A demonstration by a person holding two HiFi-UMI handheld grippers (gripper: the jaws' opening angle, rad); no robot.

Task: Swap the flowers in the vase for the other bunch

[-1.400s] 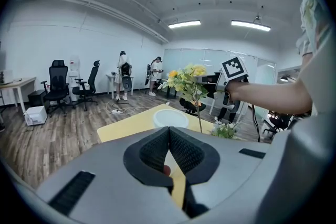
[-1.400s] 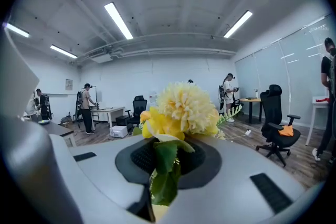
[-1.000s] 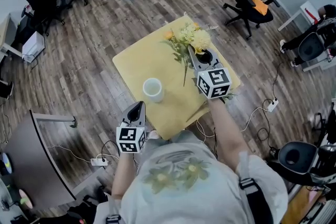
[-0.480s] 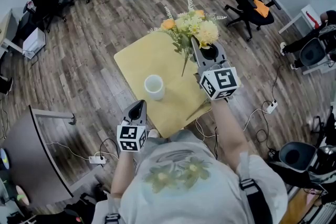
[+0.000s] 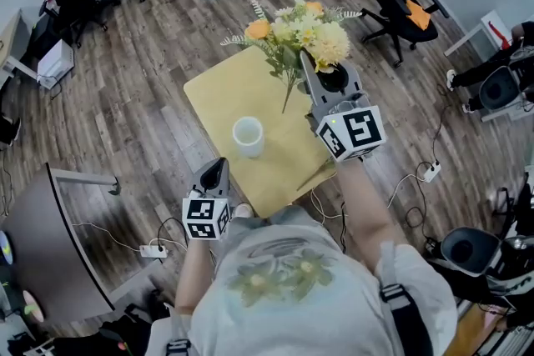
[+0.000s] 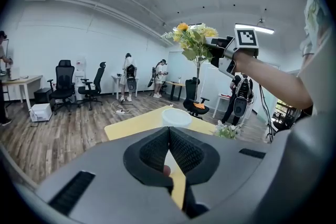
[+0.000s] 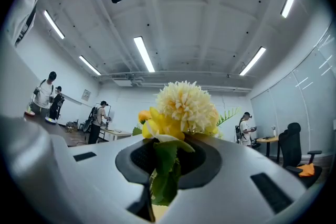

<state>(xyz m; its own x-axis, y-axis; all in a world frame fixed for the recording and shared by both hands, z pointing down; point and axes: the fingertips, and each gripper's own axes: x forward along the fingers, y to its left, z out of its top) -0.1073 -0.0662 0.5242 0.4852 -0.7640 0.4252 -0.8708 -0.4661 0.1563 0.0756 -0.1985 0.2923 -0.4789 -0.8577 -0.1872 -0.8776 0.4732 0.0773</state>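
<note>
Yellow bunch [image 5: 302, 36] gripped by stems in right claw [image 5: 305, 62], arm [image 5: 364, 198] outstretched above table [image 5: 221, 92], left claw [image 5: 219, 166] closed, empty, low

Table [image 5: 225, 92]: square yellow top, set on a wood-plank floor [image 5: 142, 71]; white vase [image 5: 249, 136] stood upright near the middle, towards the near edge; second bunch [image 5: 315, 175] laid by the near right edge, stems seen, the rest hidden.

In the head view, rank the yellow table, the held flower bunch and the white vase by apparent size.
1. yellow table
2. flower bunch, inflated by nearness to the camera
3. white vase
</note>
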